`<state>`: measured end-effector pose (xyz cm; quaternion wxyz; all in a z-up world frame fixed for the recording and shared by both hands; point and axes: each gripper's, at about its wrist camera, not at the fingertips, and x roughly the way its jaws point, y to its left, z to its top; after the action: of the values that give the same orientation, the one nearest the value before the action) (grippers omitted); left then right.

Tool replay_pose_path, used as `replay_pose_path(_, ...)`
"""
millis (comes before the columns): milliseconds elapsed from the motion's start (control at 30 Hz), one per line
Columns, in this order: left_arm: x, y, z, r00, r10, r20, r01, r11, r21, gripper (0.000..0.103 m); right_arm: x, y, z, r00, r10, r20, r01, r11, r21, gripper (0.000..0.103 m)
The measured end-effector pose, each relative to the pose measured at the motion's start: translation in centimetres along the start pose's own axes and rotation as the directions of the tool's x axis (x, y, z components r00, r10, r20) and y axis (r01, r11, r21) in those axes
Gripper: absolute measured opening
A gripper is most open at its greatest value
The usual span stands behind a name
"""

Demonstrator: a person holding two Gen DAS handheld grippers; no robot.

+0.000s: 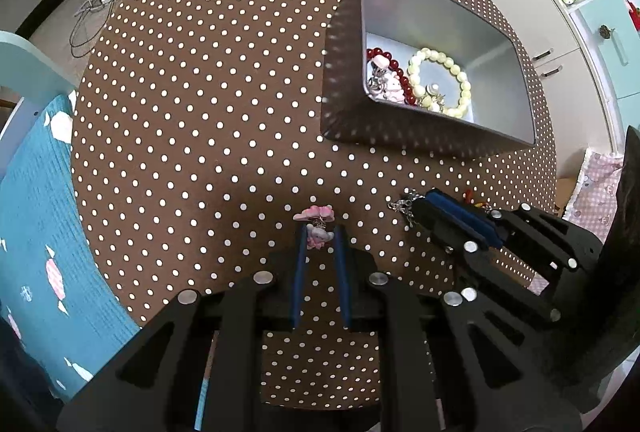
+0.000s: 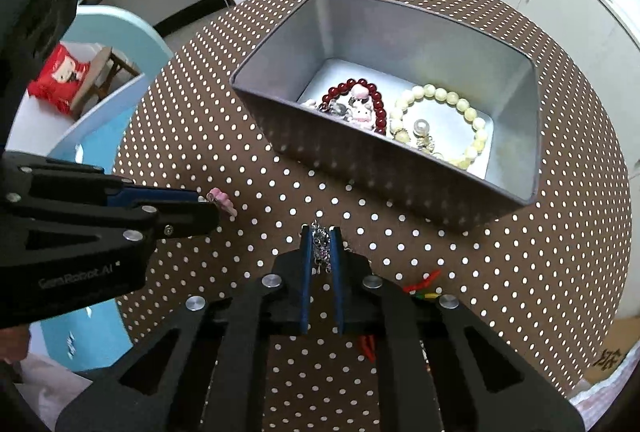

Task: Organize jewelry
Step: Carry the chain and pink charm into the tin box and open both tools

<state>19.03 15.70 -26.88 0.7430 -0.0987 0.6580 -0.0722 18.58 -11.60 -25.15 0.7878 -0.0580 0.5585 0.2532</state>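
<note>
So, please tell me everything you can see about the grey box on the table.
The grey box is a rectangular open-top container with smooth, metal-looking walls and rounded corners; no lid shows. It stands upright on the brown dotted tablecloth, whose dots reflect in its outer wall. On its floor lie a dark red bead bracelet, a pale yellow-green bead bracelet, a pearl piece and small charms. Neither gripper touches it.

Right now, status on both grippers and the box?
Left gripper shut on pink charm. Right gripper shut on silver chain. Box open, bracelets inside. Nothing blocking it.
</note>
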Motion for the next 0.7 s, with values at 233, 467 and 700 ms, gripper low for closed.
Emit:
replay_pose_path(233,-2.5,0.0,-0.1,0.998,0.021,0.064,-0.024,0.999,0.045,0.014,-2.8,-1.3,0.1,0.998,0.033,0.054,-0.038,0.996,0.078,0.008)
replay_pose_path(467,-5.6,-0.3,0.0,0.992,0.007,0.13,-0.016,0.997,0.07,0.014,-5.7,-1.9,0.3,0.992,0.009,0.123,-0.02,0.996,0.087,0.008)
replay_pose_path(700,-9.3,-1.6,0.7,0.978,-0.023,0.205,0.003,0.995,0.097,0.014,-7.8,-2.0,1.4,0.982,-0.009,0.188,-0.011,0.994,0.105,0.008)
